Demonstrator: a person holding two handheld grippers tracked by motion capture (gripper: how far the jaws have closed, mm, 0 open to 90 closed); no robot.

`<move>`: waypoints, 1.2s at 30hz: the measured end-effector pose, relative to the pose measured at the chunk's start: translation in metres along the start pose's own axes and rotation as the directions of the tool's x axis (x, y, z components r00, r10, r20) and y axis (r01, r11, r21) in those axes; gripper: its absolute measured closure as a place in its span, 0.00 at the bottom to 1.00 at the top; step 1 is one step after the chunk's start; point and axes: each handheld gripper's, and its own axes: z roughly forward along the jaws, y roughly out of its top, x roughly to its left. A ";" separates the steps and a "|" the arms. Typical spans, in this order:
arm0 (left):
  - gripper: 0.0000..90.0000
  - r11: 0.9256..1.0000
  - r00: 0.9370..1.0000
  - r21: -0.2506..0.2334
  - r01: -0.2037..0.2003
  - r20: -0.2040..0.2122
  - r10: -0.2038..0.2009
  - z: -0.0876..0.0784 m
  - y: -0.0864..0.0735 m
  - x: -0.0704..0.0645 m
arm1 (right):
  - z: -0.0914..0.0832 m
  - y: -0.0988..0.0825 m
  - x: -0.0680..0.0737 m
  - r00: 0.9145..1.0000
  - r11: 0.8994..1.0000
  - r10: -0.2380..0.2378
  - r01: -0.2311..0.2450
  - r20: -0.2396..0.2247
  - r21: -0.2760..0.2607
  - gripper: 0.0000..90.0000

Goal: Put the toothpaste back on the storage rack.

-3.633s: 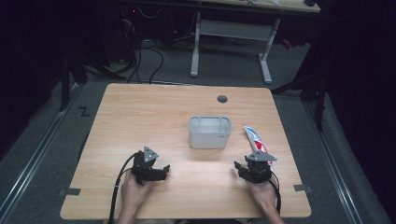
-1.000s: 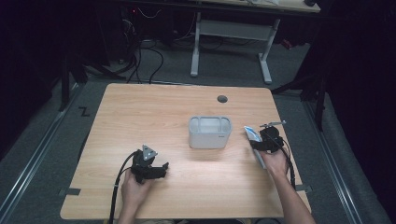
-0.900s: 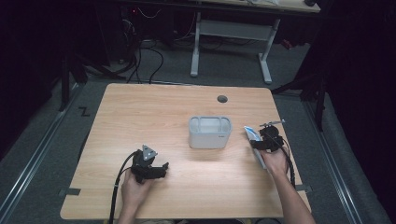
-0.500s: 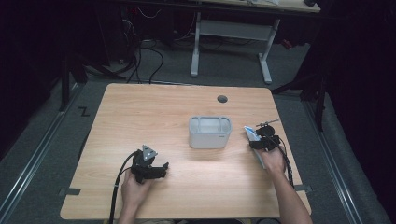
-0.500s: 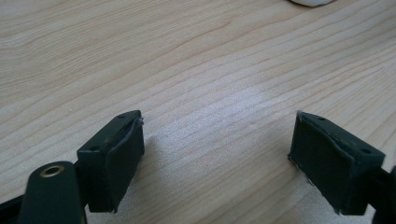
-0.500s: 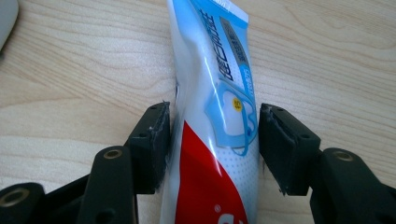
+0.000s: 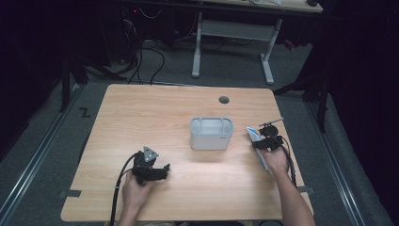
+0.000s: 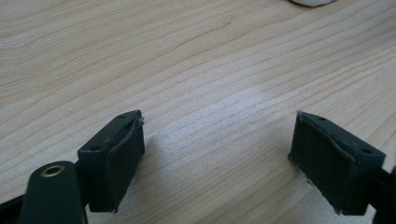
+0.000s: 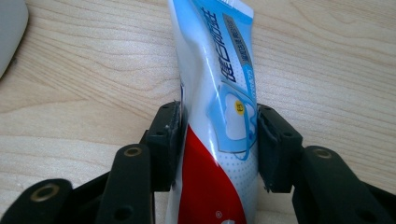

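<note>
1. Step in hand: we judge this to be the grasp of the tube [image 9: 215, 93], with the bin [image 7: 211, 133] as its likely destination.
2. Right gripper [image 9: 217, 140]: its jaws have just been closing and now stand partly closed around the tube. The left pad touches the tube's side. At the right pad we cannot tell whether contact is firm, so we treat the grip as just made, not yet proven.
3. Tube position: it lies flat on the tabletop [image 9: 327, 70], running lengthwise between the jaws, its red part toward the gripper body and its blue-and-white part extending beyond the jaw tips.
4. Left gripper [image 8: 217, 158]: its jaws stand wide open with nothing but bare tabletop between them. It rests low over the tabletop, and a corner of the bin shows well beyond the jaw tips.
5. Next move, as we judge it: finish the squeeze without crushing the soft tube, lift straight up, then carry it toward the bin, which sits to the left of the right jaws in the right gripper view.
6. Count: one tube, one bin, two grippers, one tabletop.
</note>
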 end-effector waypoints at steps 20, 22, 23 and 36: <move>0.20 1.000 1.000 -0.001 0.004 -0.005 -0.004 0.000 0.000 -0.001 | -0.006 0.001 0.002 1.000 1.000 -0.021 0.021 -0.020 0.003 0.79; 0.20 1.000 1.000 -0.001 0.005 -0.006 -0.005 0.000 0.000 -0.001 | -0.006 0.000 0.002 0.999 1.000 -0.023 0.023 -0.033 0.003 0.79; 0.20 1.000 1.000 -0.001 0.006 -0.006 -0.006 0.000 0.000 -0.001 | -0.007 -0.001 0.001 0.999 1.000 -0.024 0.025 -0.036 0.005 0.79; 0.19 1.000 1.000 0.000 0.007 -0.007 -0.007 0.000 0.000 -0.001 | -0.025 -0.008 -0.009 0.995 0.998 0.003 -0.009 -0.097 -0.061 0.79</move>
